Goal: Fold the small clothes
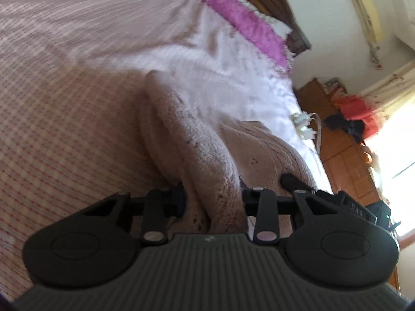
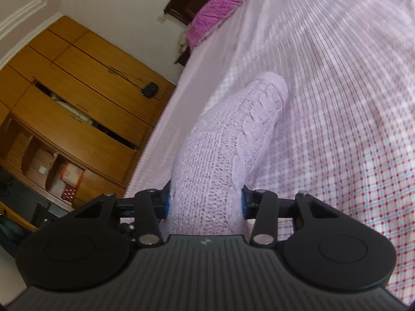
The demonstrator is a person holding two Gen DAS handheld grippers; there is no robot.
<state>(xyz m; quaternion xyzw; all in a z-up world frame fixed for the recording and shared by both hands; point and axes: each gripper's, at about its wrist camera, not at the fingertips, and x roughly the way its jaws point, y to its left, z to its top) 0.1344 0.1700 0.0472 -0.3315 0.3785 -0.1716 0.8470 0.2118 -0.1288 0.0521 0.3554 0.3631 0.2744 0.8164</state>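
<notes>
I grip the knitted lilac garment (image 2: 223, 155) with both grippers, left (image 1: 212, 197) and right (image 2: 205, 202), fingers clenched on it, lifted above the checked bedspread (image 2: 337, 155); folding remains unfinished.

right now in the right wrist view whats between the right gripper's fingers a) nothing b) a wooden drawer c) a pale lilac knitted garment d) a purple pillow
c: the right gripper is clamped on a bunched pale lilac knitted garment, which rises away from it above the checked bedsheet.
</notes>
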